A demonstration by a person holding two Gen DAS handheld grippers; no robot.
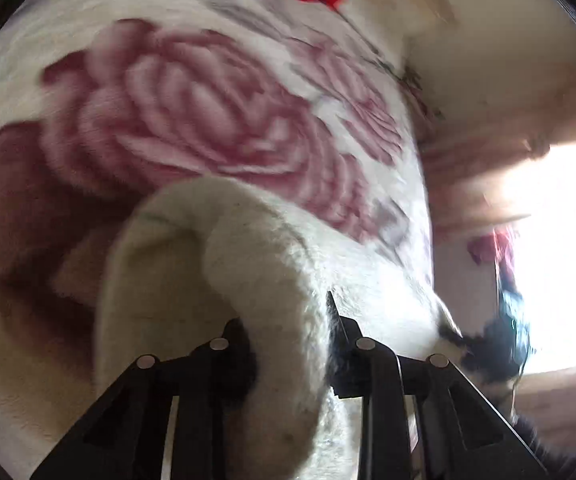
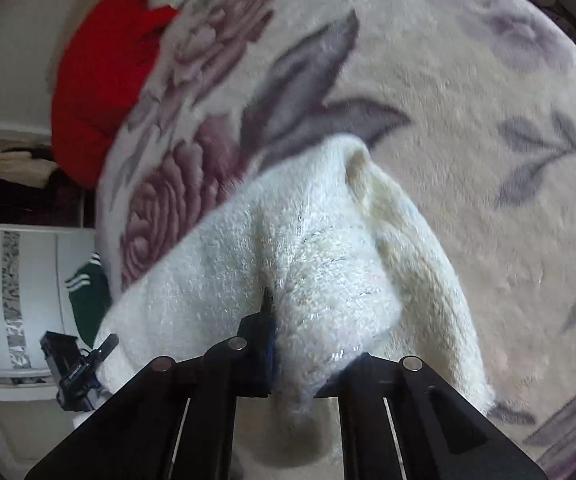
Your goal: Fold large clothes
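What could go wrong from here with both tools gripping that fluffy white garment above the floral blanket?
The left tool pinches only a rolled edge of the white garment, so the thick pile could slip out as it is pulled. The right tool holds a bunched wad, and a fold made from it may come out uneven. The red garment lies on the floral blanket edge and could be swept by the cloth.

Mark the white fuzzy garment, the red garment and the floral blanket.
white fuzzy garment (image 2: 328, 264): right wrist view, bunched middle.
red garment (image 2: 104, 76): right wrist view, centre.
floral blanket (image 1: 192, 104): left wrist view, pink rose print.
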